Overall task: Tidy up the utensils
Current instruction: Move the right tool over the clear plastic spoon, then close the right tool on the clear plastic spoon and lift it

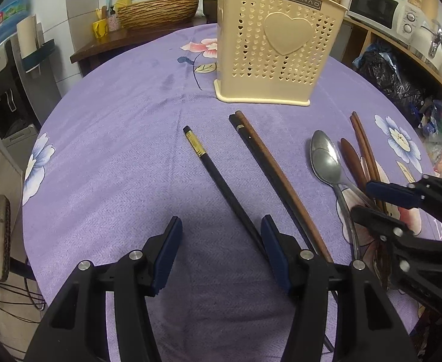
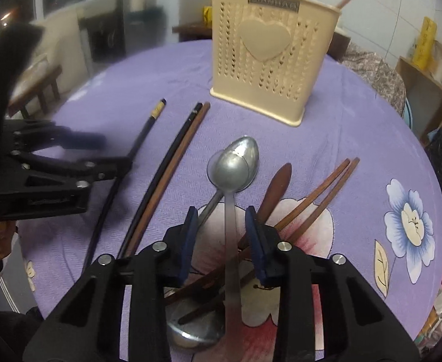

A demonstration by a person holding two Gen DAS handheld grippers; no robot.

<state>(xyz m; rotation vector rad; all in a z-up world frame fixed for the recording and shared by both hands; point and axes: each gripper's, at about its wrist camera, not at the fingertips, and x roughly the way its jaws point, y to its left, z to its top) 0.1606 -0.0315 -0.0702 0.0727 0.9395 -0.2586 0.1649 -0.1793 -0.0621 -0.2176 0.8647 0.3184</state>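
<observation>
Two hand-held grippers hover over a purple flowered tablecloth (image 1: 115, 138) strewn with cutlery. Seen from its own camera, the right gripper (image 2: 221, 241) has its blue pads partly drawn in, straddling the handle of a steel spoon (image 2: 236, 163) that runs from 6 o'clock up to its bowl at 12 o'clock; a gap shows on both sides of the handle, so nothing is pinched. A second spoon's bowl peeks out just behind the first. Brown chopsticks (image 2: 326, 190) fan away toward 1 o'clock, and a wooden spoon (image 2: 278, 181) lies between them and the steel one.

At 9 o'clock the left gripper (image 1: 221, 256) stands half spread and empty, with a black chopstick (image 1: 215, 175) passing just inside its right pad. A black and a brown chopstick (image 1: 266, 163) lie side by side at 1 o'clock of it. The cream holder (image 1: 278, 45), pierced with hearts, stands upright at 12 o'clock, well apart from both tools.
</observation>
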